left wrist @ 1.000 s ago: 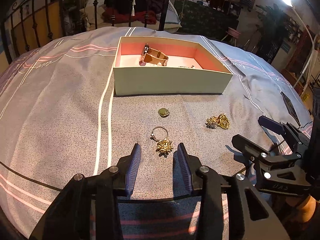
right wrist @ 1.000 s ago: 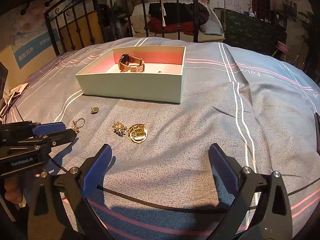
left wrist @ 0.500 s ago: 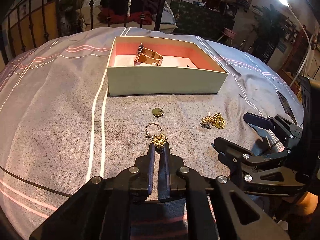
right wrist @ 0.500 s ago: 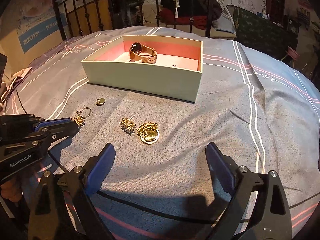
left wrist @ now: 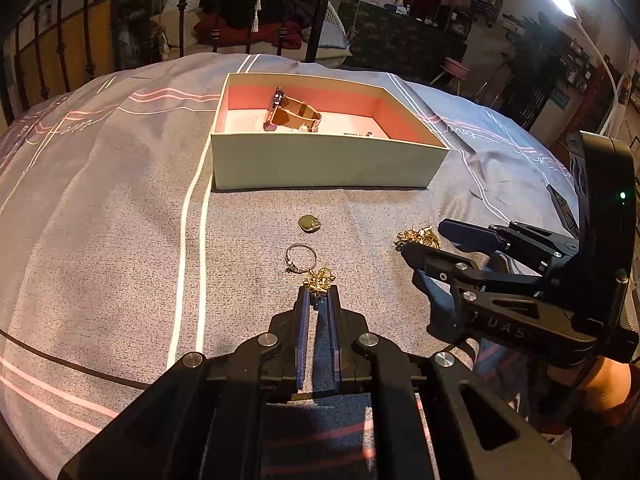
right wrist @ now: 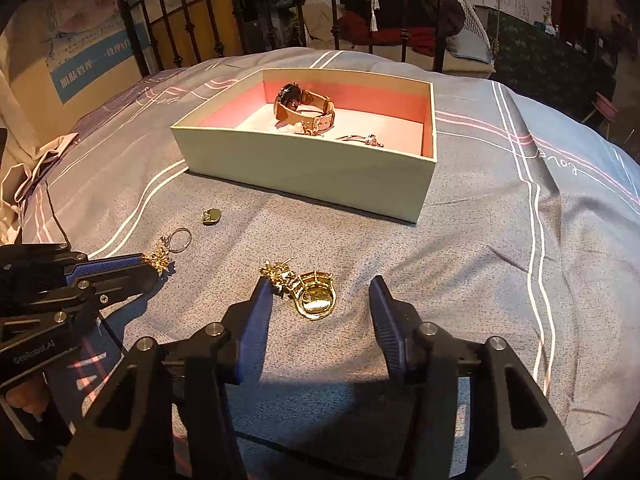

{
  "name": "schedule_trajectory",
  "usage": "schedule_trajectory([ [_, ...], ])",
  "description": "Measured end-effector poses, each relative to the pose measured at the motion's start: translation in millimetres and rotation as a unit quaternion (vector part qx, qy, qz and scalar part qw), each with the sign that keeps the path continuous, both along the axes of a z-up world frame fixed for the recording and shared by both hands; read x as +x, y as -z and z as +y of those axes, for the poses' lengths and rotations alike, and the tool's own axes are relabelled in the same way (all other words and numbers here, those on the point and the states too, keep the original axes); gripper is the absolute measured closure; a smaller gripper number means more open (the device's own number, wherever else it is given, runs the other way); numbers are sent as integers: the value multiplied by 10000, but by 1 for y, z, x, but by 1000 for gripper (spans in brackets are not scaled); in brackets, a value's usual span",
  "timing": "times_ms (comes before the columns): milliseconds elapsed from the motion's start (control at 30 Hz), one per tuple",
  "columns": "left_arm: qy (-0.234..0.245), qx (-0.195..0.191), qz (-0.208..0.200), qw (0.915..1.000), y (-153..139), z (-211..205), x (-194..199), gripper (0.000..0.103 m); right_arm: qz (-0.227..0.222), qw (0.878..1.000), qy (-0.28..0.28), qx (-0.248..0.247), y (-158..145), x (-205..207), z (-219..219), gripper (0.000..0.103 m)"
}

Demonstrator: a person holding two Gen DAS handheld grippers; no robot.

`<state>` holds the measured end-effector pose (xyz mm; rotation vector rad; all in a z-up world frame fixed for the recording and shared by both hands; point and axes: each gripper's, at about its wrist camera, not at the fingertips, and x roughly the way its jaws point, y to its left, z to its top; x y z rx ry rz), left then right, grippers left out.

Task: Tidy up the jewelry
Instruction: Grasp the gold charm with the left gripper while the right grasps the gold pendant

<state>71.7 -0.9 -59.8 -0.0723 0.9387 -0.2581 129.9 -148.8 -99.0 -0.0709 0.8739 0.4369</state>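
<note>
My left gripper is shut on the gold flower charm of a hoop earring lying on the bedspread; it also shows in the right wrist view. My right gripper is open, its fingers either side of a gold ring and flower brooch cluster, which also shows in the left wrist view. A small heart pendant lies nearer the box. The open box with a pink inside holds a watch and small pieces.
The grey striped bedspread covers the whole work area. A black iron bed rail and piled clothes stand behind the box. A crumpled cloth lies at the far left edge.
My left gripper closed on the flower charm of the hoop earring. My right gripper moved forward and narrowed around the gold ring and brooch cluster.
</note>
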Motion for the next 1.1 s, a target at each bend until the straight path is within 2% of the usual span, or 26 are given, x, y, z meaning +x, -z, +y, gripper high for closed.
schedule_trajectory([
  [333,8,-11,32,10000,1,0,-2,94,-9,9997,-172,-176,-3,-6,0,55],
  [500,-4,-54,68,10000,3,0,0,94,-87,9988,-326,-359,-3,-3,4,65],
  [567,7,-56,71,10000,3,-1,0,94,-96,9984,-439,-332,-3,-1,7,78],
  [600,6,-46,70,10000,3,-1,0,94,-111,9983,-457,-343,-3,-1,8,81],
  [1100,-4,-50,9,10000,-4,0,-2,94,-601,9973,-408,-95,-20,-19,5,81],
])
